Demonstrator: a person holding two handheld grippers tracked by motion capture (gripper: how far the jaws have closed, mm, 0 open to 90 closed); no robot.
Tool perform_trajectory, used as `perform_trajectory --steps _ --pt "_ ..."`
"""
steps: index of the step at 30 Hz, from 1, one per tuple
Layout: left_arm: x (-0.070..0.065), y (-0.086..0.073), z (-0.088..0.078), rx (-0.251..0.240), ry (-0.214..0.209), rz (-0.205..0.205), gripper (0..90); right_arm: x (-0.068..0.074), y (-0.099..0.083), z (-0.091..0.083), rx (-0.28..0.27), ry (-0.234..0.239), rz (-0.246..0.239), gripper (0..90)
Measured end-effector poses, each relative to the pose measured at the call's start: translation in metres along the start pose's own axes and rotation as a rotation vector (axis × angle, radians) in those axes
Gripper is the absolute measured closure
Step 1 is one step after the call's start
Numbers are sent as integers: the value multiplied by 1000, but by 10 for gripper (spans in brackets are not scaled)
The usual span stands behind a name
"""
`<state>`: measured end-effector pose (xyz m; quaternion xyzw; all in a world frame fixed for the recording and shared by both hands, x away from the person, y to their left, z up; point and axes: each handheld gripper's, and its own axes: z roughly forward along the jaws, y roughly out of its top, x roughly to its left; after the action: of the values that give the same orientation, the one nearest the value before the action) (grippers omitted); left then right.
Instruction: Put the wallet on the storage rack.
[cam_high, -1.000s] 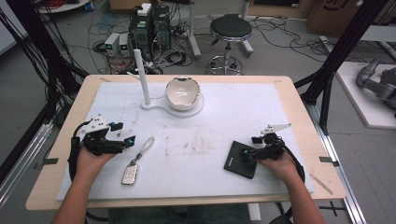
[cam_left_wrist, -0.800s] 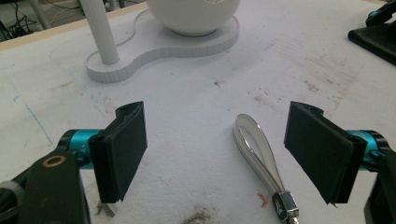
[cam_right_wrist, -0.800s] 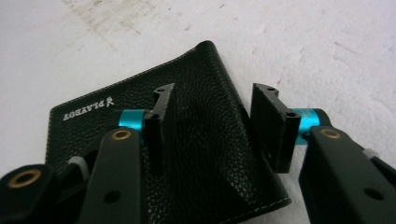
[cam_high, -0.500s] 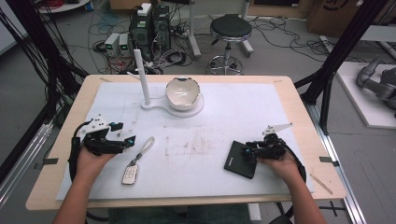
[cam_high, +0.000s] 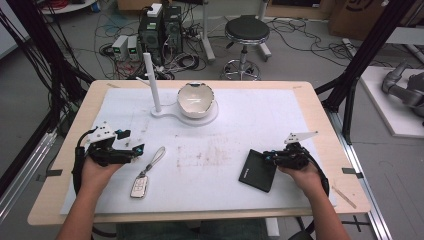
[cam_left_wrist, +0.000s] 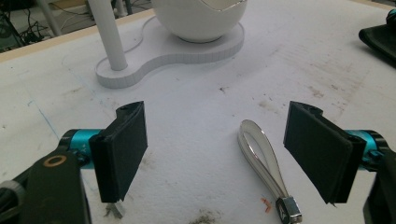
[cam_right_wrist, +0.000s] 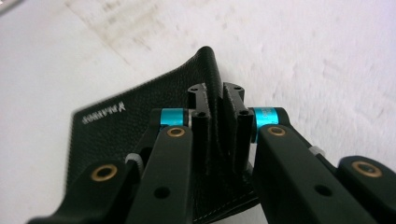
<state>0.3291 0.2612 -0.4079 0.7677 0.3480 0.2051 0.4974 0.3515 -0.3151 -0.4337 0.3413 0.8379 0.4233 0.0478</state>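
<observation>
The wallet (cam_high: 257, 170), black and grained, lies on the white mat (cam_high: 260, 115) toward the table's (cam_high: 320, 107) right front corner, its long axis running from the front edge toward the far edge, slightly tilted. The right tongs (cam_high: 268, 157) are clamped on its raised right edge (cam_right_wrist: 212, 88), lifting that side. The left tongs (cam_high: 134, 142) stand wide open near the left edge, just beside a key fob (cam_high: 140, 186) whose strap loop (cam_left_wrist: 257, 149) lies between their jaws.
</observation>
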Motion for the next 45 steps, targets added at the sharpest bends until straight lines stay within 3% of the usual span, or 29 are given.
perform_trajectory --steps 10,22,29,38,45 --pt "1 0 -2 -7 2 -8 216 17 21 -7 -102 -28 -49 840" --pt "1 0 -2 -12 -4 -9 216 26 46 -17 -169 -56 -80 841" --pt "1 1 -5 -25 -2 -16 216 31 77 -18 -215 -69 -100 842" --pt "2 1 -5 -27 0 -16 216 45 130 -11 -240 -76 -176 843" --pt "2 1 -5 -30 -2 -19 216 50 159 -1 -232 -82 -207 843"
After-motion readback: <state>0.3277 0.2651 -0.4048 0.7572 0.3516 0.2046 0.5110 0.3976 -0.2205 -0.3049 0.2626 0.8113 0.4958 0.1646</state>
